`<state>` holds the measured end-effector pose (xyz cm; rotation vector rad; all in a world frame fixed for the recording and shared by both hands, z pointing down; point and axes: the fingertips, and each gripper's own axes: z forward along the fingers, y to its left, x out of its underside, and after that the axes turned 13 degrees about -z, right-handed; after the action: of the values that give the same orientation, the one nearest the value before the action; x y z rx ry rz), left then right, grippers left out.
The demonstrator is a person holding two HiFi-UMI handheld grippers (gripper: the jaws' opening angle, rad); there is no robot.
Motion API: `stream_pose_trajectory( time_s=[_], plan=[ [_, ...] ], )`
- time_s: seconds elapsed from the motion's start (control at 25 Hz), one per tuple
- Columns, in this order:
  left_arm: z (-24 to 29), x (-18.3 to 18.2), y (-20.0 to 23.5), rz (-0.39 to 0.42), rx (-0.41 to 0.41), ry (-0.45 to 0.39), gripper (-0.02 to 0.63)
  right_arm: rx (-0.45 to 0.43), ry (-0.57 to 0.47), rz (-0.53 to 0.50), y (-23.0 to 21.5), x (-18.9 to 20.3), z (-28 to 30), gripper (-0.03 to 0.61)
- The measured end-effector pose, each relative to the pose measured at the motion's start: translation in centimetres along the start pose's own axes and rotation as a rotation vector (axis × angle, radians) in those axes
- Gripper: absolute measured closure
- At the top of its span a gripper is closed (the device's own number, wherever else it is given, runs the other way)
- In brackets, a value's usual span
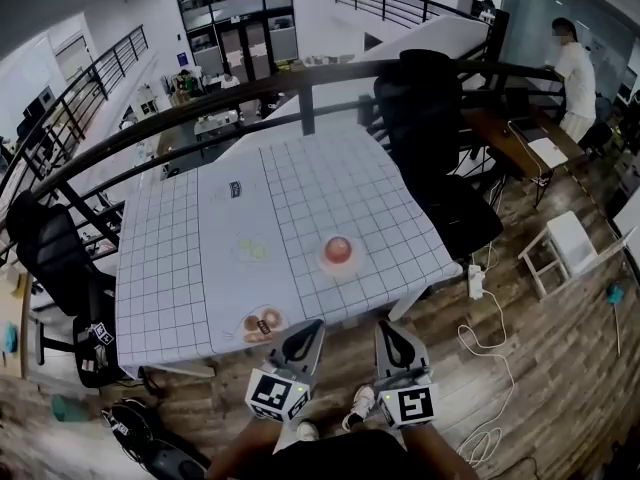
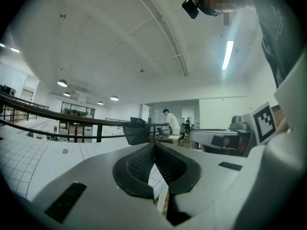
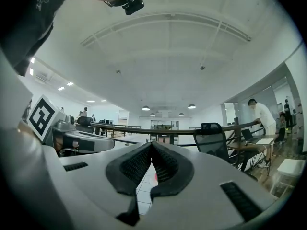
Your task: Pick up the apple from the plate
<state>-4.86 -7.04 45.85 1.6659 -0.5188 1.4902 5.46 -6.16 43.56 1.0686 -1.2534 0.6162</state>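
We stand at the near edge of a large table (image 1: 330, 178) covered with a white cloth printed in a grid. It sits on a wooden floor (image 1: 540, 348), and a dark railing (image 1: 200, 108) curves round its far side. A black office chair (image 1: 430, 118) stands at the table's far right corner and another black chair (image 1: 55, 258) at its left side. Well off to the right, a person (image 1: 575, 68) in a white top bends over a desk.

We hold both tools level over the floor just short of the table's edge, side by side and apart, pointing toward the table. The left gripper (image 1: 316, 325) has its jaws brought fully together, the ribbed black pads meeting at the tips, and nothing sits between them. The right gripper (image 1: 385, 325) is the same: tips touching, nothing in its hold.

A small plate of food (image 1: 262, 323) lies at the near edge of the cloth, just left of the left gripper's tips. Further in, right of the table's middle, rests a pale plate (image 1: 340, 270). The red apple (image 1: 338, 249) sits upright on it, untouched, well clear of both grippers and roughly straight ahead of them.
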Motion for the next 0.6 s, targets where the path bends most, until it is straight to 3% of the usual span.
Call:
stream_pose_trajectory(
  time_s=[0.2,0.6],
  plan=[
    [3.8,0.5,0.5,0.0,-0.028,-0.001,0.594,-0.006,-0.012,0.003,-3.2,1.4,2.0,0.555],
    [8.4,0.5,1.3,0.018,-0.095,0.003,0.594,-0.102,-0.034,0.018,-6.0,3.1,5.4,0.555]
  ],
)
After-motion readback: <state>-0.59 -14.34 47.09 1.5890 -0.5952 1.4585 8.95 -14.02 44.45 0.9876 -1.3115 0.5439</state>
